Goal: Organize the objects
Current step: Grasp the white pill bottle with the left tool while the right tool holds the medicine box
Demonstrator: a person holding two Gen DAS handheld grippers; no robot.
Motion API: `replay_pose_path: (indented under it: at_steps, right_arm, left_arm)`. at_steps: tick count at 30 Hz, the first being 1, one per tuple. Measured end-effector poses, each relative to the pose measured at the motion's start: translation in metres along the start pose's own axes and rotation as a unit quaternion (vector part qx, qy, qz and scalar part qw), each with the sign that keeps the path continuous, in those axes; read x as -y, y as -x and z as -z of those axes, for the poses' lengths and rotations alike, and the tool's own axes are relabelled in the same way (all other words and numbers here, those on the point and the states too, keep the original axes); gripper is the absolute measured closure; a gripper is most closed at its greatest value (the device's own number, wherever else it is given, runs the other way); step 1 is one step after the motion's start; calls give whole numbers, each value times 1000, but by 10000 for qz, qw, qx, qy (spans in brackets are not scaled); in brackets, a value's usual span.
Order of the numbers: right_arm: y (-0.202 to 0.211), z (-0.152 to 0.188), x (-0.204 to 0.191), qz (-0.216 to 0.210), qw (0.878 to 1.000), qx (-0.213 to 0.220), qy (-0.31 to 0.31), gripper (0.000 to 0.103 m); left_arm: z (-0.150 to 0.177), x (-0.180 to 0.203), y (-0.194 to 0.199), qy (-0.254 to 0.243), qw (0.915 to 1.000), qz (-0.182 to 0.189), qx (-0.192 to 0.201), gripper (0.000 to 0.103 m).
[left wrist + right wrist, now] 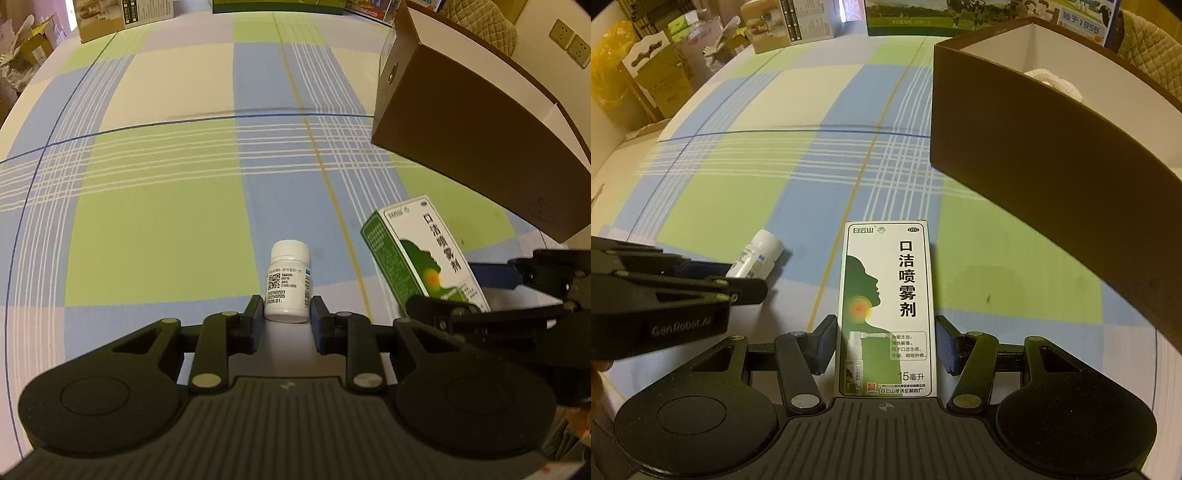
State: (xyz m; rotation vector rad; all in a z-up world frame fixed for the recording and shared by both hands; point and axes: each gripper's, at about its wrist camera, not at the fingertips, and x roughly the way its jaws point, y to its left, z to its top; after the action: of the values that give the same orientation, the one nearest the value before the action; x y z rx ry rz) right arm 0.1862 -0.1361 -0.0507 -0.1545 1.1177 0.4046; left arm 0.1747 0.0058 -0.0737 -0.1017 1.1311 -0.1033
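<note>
A white pill bottle (287, 280) with a printed label lies along my left gripper (287, 314), whose pads press its base from both sides. A green and white spray box (886, 302) sits lengthwise in my right gripper (886, 332), shut on its lower half. In the left wrist view the box (424, 254) is tilted up at the right, just left of the right gripper (454, 291). In the right wrist view the left gripper (738, 277) and the bottle (757, 256) are at the left. A brown open box (1034, 166) with white inner walls stands ahead to the right.
A plaid blue, green and cream tablecloth (166, 221) covers the table. Printed cartons (794, 22) and a green carton (908, 18) line the far edge. Something white and knitted (1052, 79) lies inside the brown box (480, 147). Cardboard boxes (657, 74) stand beyond the table's left edge.
</note>
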Motion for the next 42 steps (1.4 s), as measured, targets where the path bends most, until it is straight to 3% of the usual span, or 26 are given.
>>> replay_pose_path:
  at_steps: [4, 9, 16, 23, 42]
  right_arm:
    - [-4, 3, 5, -99, 9997, 0, -230, 50]
    - [-8, -4, 6, -181, 9992, 84, -333, 47]
    - [-13, -4, 3, -109, 9994, 175, -279, 46]
    - [-16, -6, 1, -87, 9995, 283, -89, 47]
    - [-17, -5, -1, -140, 9996, 218, 124, 51]
  left_arm:
    - [0, 0, -1, -57, 9999, -112, 92, 79]
    - [-5, 0, -5, -264, 9991, -205, 261, 66]
    - [-8, 8, -11, -581, 9976, -216, 319, 68]
    - [-8, 13, -13, -749, 9960, -323, 376, 79]
    - [-9, 13, -12, -754, 9958, -347, 388, 79]
